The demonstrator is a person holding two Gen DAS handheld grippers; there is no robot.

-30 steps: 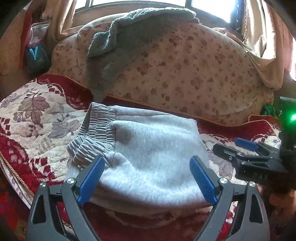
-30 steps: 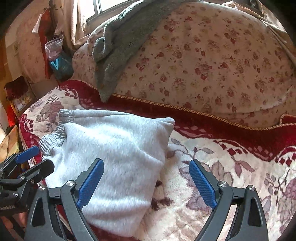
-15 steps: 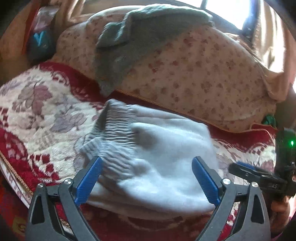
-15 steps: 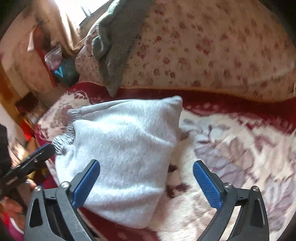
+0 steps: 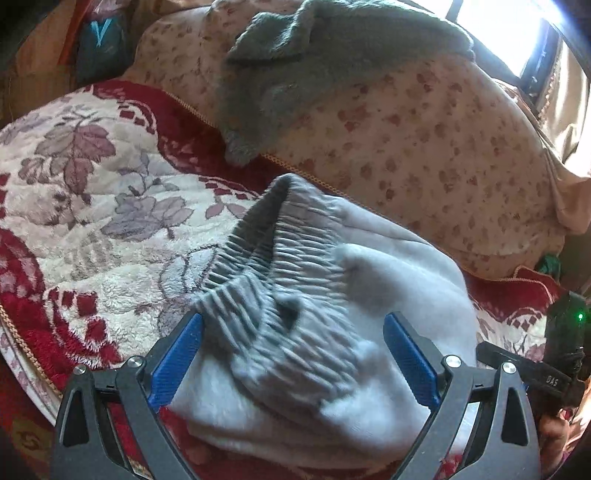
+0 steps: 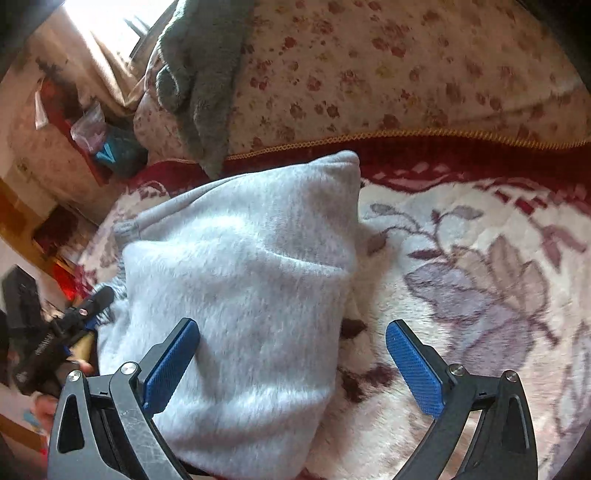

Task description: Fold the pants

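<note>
Light grey folded pants [image 5: 388,295] lie on the red and cream flowered blanket [image 5: 92,206]. Their ribbed elastic waistband [image 5: 273,258] faces my left gripper [image 5: 293,321], which hangs open just above it, blue pads on either side and not pressing. In the right wrist view the same pants [image 6: 240,258] fill the middle. My right gripper [image 6: 291,325] is open over their right folded edge, one pad above the cloth and the other above the blanket [image 6: 461,258]. The left gripper's fingers [image 6: 74,317] show at that view's left edge, and the right gripper's fingers [image 5: 524,373] at the other view's right edge.
Behind the pants rises a big flower-print cushion [image 5: 424,147] with a dark grey fleece cloth [image 5: 314,55] draped over it. A bright window [image 5: 517,33] is beyond. Bags and clutter [image 6: 110,147] stand past the blanket's far left end.
Both grippers have sunk closer to the pants and rolled. The left one has shifted toward the waistband end, and both pairs of jaws have spread a little wider.
</note>
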